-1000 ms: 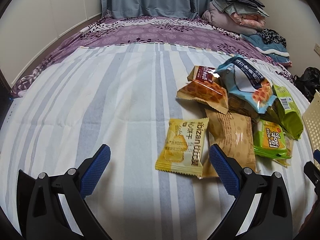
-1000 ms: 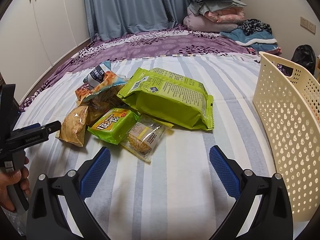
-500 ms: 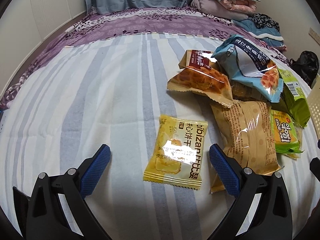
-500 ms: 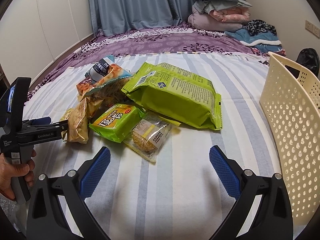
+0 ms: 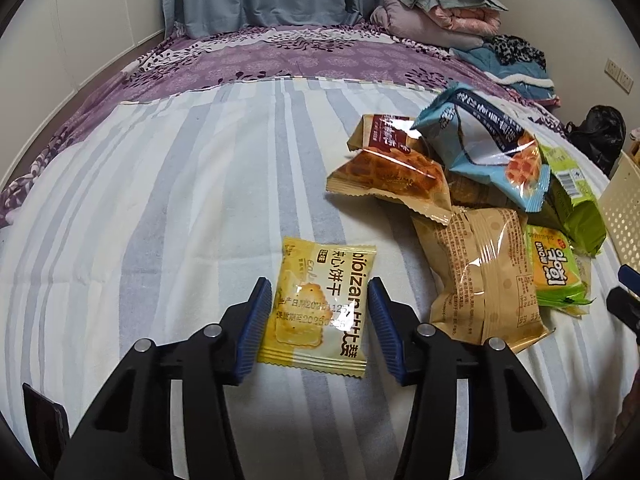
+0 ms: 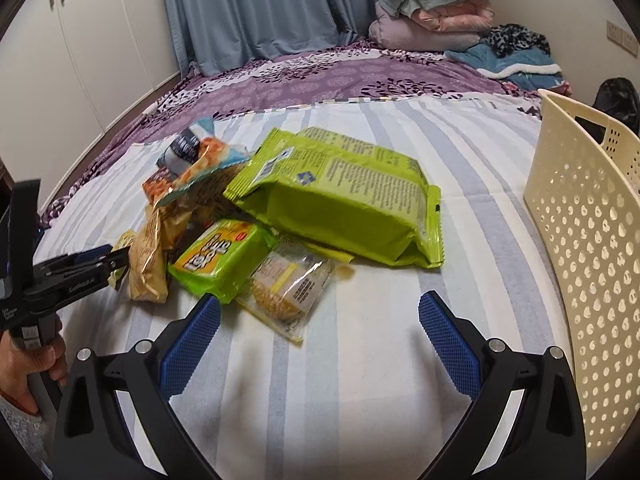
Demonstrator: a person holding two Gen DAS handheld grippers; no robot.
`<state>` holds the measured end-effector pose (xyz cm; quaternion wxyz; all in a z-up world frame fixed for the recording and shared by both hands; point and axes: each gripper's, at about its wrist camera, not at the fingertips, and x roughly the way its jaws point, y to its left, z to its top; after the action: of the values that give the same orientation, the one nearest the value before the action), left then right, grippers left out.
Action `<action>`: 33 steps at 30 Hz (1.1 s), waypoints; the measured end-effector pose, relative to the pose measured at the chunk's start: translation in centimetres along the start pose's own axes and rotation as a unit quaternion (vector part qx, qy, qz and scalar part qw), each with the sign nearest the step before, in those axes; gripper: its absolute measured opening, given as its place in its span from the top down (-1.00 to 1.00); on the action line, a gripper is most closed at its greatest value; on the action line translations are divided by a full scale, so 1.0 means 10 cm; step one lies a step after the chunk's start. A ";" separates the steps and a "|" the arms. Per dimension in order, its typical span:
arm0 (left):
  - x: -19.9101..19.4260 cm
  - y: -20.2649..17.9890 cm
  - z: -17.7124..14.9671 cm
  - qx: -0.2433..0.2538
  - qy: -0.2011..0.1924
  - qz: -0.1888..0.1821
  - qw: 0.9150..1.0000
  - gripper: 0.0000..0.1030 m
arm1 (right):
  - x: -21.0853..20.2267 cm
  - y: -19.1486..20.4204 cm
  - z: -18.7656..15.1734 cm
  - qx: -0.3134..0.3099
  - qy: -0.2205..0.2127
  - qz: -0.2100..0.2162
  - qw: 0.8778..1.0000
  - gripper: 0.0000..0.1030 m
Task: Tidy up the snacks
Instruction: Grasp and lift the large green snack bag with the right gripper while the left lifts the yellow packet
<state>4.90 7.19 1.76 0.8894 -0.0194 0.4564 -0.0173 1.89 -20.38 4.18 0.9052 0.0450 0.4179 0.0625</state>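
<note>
A: Left wrist view checked. Found the left gripper point(image 5: 318, 322) tilted down over the striped bedsheet point(image 5: 160, 220), jaws just drawn in from wide around the yellow biscuit packet point(image 5: 320, 308). Noted blue pads point(image 5: 252, 328) flanking both long edges of the packet, touching or nearly so; firm pinch not confirmed, so logged as closing around it rather than gripping. Packet lying flat, apart from the snack pile point(image 5: 472, 200) to its right.

B: Hazards there?

A: Judged two. Thin, flat, slippery film: likely to buckle or slide out if squeezed only by the edges. Also possible to catch a fold of sheet along with it, pads sitting so low.

B: Right wrist view?

A: Found the right gripper point(image 6: 320, 336) spread wide and empty, hovering over bare sheet just short of a clear-wrapped cracker pack point(image 6: 292, 292) and a small green packet point(image 6: 220, 258). Large green bag point(image 6: 340, 204) behind them. Cream perforated basket point(image 6: 580, 240) standing at the right, interior not visible. Left tool and a hand point(image 6: 28, 372) seen at the far left edge.

B: Risk on that side?

A: Judged crowding: both tools working close to one pile, so collision or nudged packets possible.
</note>
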 end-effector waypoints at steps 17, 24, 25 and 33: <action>-0.11 0.06 0.03 -0.014 -0.010 -0.007 1.000 0.01 | 0.36 -0.20 0.89 -0.018 -0.047 0.040 0.998 -0.91; -0.02 0.06 0.01 -0.011 0.002 -0.007 1.000 0.00 | 0.80 -0.33 1.09 0.021 0.006 0.125 0.992 -0.91; -0.01 0.06 0.01 -0.011 0.003 -0.008 1.000 0.00 | 0.83 -0.34 1.08 0.027 0.015 0.133 0.991 -0.91; 0.03 0.06 0.02 -0.009 0.007 -0.011 1.000 -0.09 | 0.55 -0.33 0.74 -0.006 0.047 0.171 0.984 -0.91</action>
<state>5.25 7.79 1.66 0.8856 -0.0321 0.4628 -0.0232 11.30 -22.99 4.41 0.8608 0.1077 0.4455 0.2213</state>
